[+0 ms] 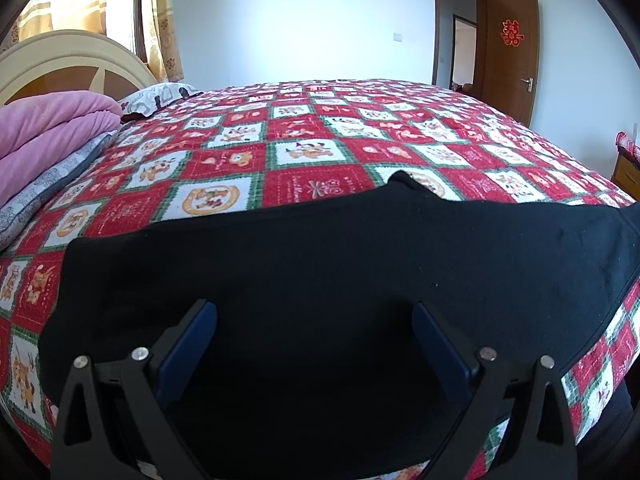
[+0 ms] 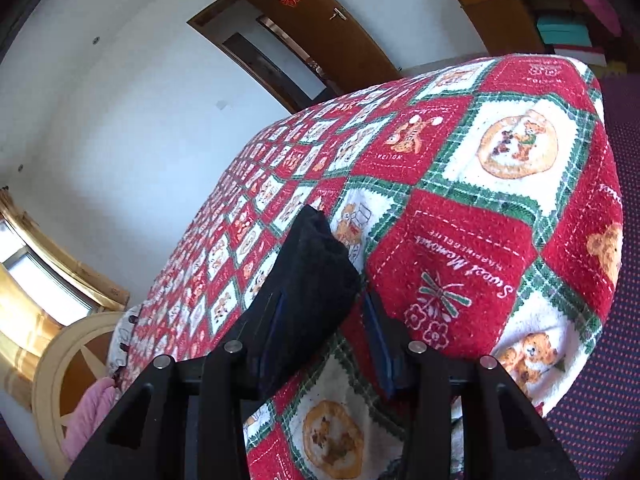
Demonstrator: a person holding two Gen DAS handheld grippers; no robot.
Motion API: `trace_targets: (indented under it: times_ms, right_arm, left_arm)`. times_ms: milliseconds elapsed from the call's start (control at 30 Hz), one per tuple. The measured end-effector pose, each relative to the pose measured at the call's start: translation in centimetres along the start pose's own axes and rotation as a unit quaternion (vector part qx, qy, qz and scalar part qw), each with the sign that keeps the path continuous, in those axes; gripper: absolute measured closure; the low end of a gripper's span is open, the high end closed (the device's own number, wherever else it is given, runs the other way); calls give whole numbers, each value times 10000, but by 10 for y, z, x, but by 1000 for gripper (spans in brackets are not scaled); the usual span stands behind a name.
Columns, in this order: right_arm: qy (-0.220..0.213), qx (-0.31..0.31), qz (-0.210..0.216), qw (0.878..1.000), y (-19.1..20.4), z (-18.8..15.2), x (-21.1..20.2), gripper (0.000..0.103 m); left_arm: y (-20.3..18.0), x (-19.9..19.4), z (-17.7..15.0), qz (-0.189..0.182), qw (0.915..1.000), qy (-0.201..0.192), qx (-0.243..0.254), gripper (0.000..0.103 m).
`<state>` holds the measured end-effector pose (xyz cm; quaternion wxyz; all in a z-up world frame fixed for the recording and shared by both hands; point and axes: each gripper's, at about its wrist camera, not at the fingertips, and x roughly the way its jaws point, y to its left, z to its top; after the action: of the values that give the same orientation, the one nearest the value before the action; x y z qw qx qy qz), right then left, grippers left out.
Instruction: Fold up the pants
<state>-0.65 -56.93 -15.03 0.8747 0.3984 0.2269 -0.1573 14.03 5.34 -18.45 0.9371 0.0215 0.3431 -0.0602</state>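
Observation:
Black pants (image 1: pixel 340 264) lie spread flat across the near part of a bed with a red, white and green patchwork cover (image 1: pixel 280 152). My left gripper (image 1: pixel 314 312) is open, its blue-padded fingers (image 1: pixel 192 344) wide apart just above the pants' near edge, holding nothing. In the right wrist view, tilted sideways, one end of the pants (image 2: pixel 308 276) lies between the fingers of my right gripper (image 2: pixel 324 300). The jaws stand partly apart around the cloth and do not pinch it.
A pink quilt (image 1: pixel 48 128) and grey patterned bedding (image 1: pixel 52 184) are piled at the left by the cream headboard (image 1: pixel 60 64). A pillow (image 1: pixel 160 96) lies behind them. A brown door (image 1: pixel 510 56) stands open at the back right. The bed corner (image 2: pixel 580 240) drops to dark carpet (image 2: pixel 624 320).

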Motion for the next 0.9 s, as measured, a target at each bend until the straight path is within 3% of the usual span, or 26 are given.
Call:
trace_targets:
  times_ms: [167,200,233,267,533,700,900]
  right_arm:
    - [-120,-250,-173,9995,11,10,26,62]
    - [-190,-249,-203,9993,13,13,29,66]
    - [-217,-252,-168,9993,15,14,30,87]
    - [-200,-256,-15,9995,16,15,31,90]
    - [-398,-1106,520,9917,56,5,14,91]
    - [-397,-2056,735,9751,110,-15,12,91]
    - [-148,-2646,1120,9577,156,-44,17,91]
  left_arm:
    - [-1,0,-1,10,10000,-64,25,0]
    - [-1,0,-2,-4,10000,-84,15,0]
    - [-1,-1,-3,-19,9999,-106,10,0]
    - [0,-1,-3,-27,9999,-124,5,0]
    - [-1,1,-5,-25,9997,-224,-7,0]
    - [-1,1,-5,-24,9997,-235,-13,0]
    - [-1,1,-6,-40,9996,-295,-20,0]
